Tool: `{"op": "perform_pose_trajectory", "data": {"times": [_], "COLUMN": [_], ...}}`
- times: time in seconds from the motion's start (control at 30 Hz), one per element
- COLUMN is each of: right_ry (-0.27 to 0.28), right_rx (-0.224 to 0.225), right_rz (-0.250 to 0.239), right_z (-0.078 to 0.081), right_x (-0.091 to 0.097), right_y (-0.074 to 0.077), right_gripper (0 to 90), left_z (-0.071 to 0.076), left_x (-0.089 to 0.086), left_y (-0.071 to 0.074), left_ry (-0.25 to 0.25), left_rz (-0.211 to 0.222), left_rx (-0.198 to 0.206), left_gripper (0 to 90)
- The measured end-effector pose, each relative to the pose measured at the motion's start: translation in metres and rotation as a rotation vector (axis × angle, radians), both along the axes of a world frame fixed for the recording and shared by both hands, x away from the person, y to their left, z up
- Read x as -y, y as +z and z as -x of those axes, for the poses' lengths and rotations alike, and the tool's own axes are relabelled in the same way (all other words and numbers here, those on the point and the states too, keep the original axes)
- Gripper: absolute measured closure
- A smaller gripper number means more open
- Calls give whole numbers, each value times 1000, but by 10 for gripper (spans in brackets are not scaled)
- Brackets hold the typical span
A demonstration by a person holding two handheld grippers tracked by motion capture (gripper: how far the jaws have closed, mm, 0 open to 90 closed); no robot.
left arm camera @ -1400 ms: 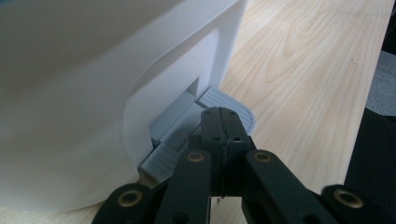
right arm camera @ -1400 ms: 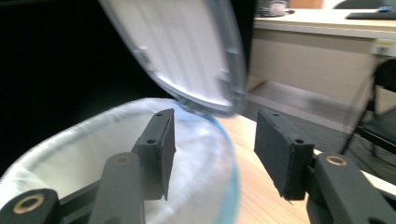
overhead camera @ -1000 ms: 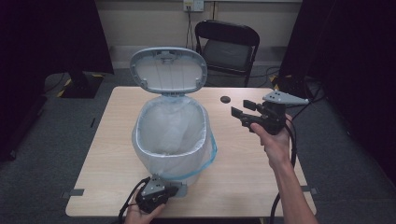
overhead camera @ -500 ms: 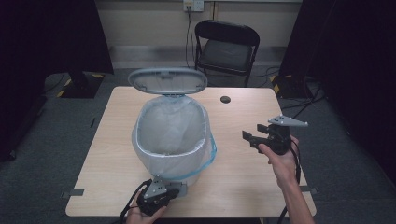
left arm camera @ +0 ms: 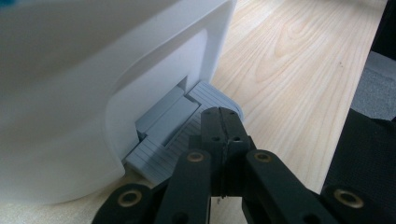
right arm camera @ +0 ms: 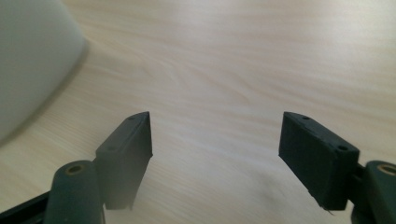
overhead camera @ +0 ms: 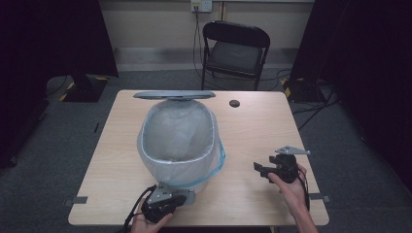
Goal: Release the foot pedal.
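Observation:
A white pedal bin (overhead camera: 180, 171) with a white liner bag stands mid-table. Its grey lid (overhead camera: 175, 94) hangs half-raised, edge-on to the high view. My left gripper (overhead camera: 183, 196) is at the bin's near foot, shut. In the left gripper view its closed tips (left arm camera: 223, 116) rest on the ribbed grey pedal (left arm camera: 170, 140) under the bin's wall (left arm camera: 70, 93). My right gripper (overhead camera: 261, 170) is low over the table to the right of the bin, open and holding nothing. In the right gripper view, bare wood lies between the right gripper's (right arm camera: 217, 135) jaws, with the bin (right arm camera: 28, 56) at the left.
The wooden table (overhead camera: 262, 126) carries a small black round object (overhead camera: 234, 103) near its far edge. A black folding chair (overhead camera: 235, 48) stands behind the table. The liner's blue drawstring (overhead camera: 221, 155) hangs out on the bin's right side.
The lid has swung down from fully upright to about half-raised. My right gripper has come toward the near edge and dropped low over the table. The left gripper has stayed at the pedal.

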State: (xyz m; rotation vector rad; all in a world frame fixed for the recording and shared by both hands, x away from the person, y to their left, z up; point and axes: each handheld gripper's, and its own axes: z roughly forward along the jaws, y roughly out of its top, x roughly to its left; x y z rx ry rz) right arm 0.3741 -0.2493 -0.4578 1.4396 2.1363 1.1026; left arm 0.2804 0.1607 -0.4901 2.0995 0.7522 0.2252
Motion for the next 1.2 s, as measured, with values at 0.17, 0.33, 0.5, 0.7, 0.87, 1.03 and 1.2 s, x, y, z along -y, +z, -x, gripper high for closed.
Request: {"op": "perform_pose_trajectory", "data": {"times": [0.17,0.33,0.5,0.7,0.87,1.03,1.2], "right_ry": [-63,-89,-86,-84,-86,-84,-85], "right_rx": [-47,-30,0,15,31,31,31], "right_rz": [85,142,162,156,150,150,150], "right_z": [1,2,5,6,8,8,8], "right_x": [8,10,6,6,7,7,7], "right_y": [-25,-35,-39,-41,-42,-42,-42], "right_gripper": [243,215,171,170,170,170,169], "left_z": [-1,-2,-1,2,3,2,5], "left_x": [-1,-2,-1,1,-1,-6,-7], "left_y": [0,1,2,4,7,10,10], "left_ry": [-9,-17,-28,-27,-30,-34,-44], "left_rz": [7,16,5,-4,23,71,81], "left_rx": [-2,-4,9,11,17,12,5], "left_gripper": [900,900,883,857,848,847,782]}}
